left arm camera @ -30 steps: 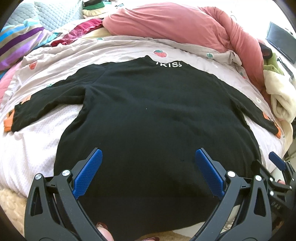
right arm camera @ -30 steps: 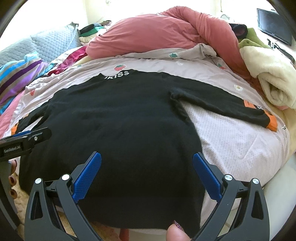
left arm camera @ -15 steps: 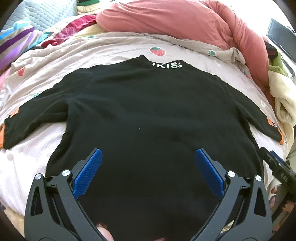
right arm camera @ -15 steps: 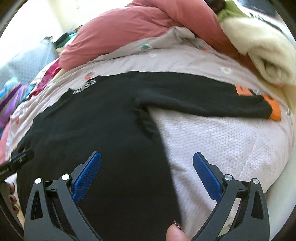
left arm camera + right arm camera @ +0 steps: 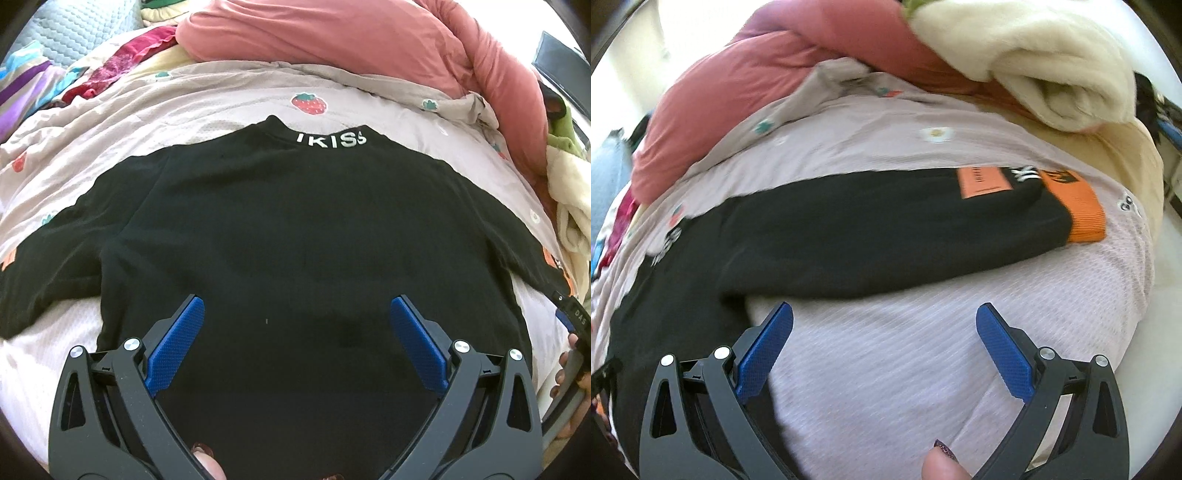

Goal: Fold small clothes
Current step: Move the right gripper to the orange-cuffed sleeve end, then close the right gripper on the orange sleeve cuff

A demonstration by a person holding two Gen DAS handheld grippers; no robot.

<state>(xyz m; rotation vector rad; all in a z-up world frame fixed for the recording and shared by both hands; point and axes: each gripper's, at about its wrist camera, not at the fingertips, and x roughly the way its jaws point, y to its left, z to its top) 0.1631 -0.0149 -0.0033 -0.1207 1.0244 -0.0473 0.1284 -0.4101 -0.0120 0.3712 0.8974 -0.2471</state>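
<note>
Left wrist view: a black sweater [image 5: 295, 240] lies spread flat, back side up, on the strawberry-print bedspread [image 5: 221, 107], its collar toward the head of the bed and its hem at the near edge. Laid out like this, with both sleeves stretched sideways, every fold line is exposed, which suits folding the sleeves inward first. White letters on the collar read "IKISS" [image 5: 330, 140], though the last character is oddly shaped and may be something else. The left gripper [image 5: 295, 336] hangs over the lower body of the sweater with its blue pads wide apart and nothing between them.

In the right wrist view, the right gripper [image 5: 884, 339] is likewise spread and empty, poised over bare bedspread just below the right sleeve [image 5: 886, 225], probably lining up to take it. That sleeve runs toward the right edge of the bed and ends in an orange cuff [image 5: 1078, 210]. An orange patch [image 5: 982, 182] sits near the cuff; its small print is too blurred to read. A pink duvet [image 5: 332, 40] and a cream fleece blanket [image 5: 1052, 70] are heaped beyond the sweater, clear of the work.
</note>
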